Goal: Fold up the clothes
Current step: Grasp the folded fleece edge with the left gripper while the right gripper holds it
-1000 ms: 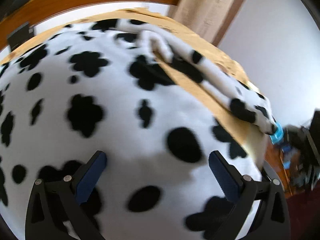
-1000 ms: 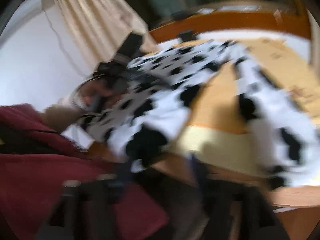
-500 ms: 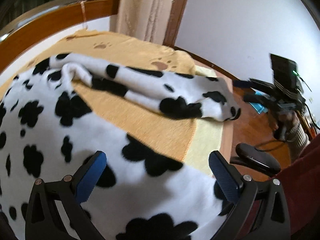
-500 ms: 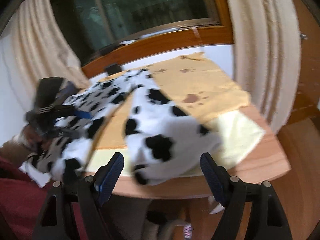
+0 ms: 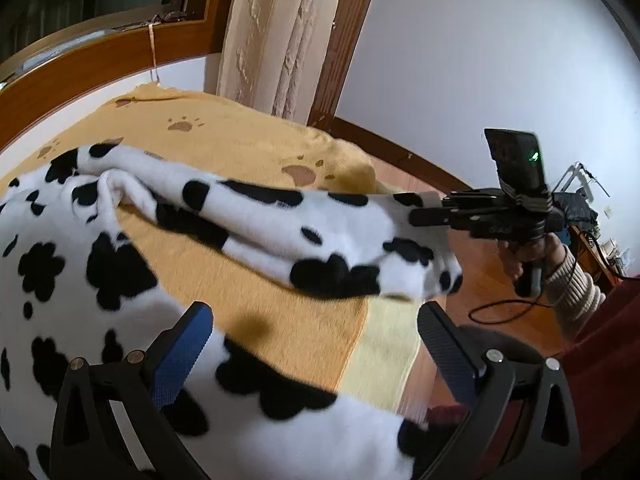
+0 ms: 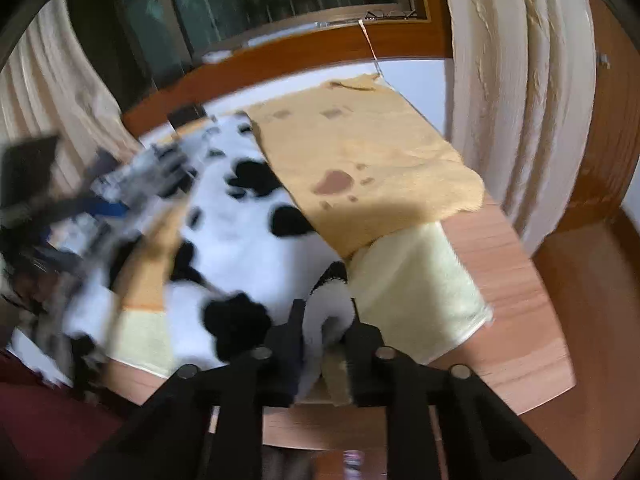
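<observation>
Clearly fleecy, white garment [image 5: 280, 224] with black blotches, pinched by right gripper [image 6: 326, 332].

garment [image 5: 280, 220] on blanket [image 5: 248, 148] | blanket on table [image 6: 520, 280] (curtain [image 6: 516, 80] behind)

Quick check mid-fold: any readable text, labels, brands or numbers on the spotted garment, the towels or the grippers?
No readable text in either view.
Spotted garment: black patches only, no label showing.
Orange towel: brown paw prints, no words.
Right gripper: no markings; a green light shows on the device mounted above it, no characters.
Left gripper: unmarked.
</observation>
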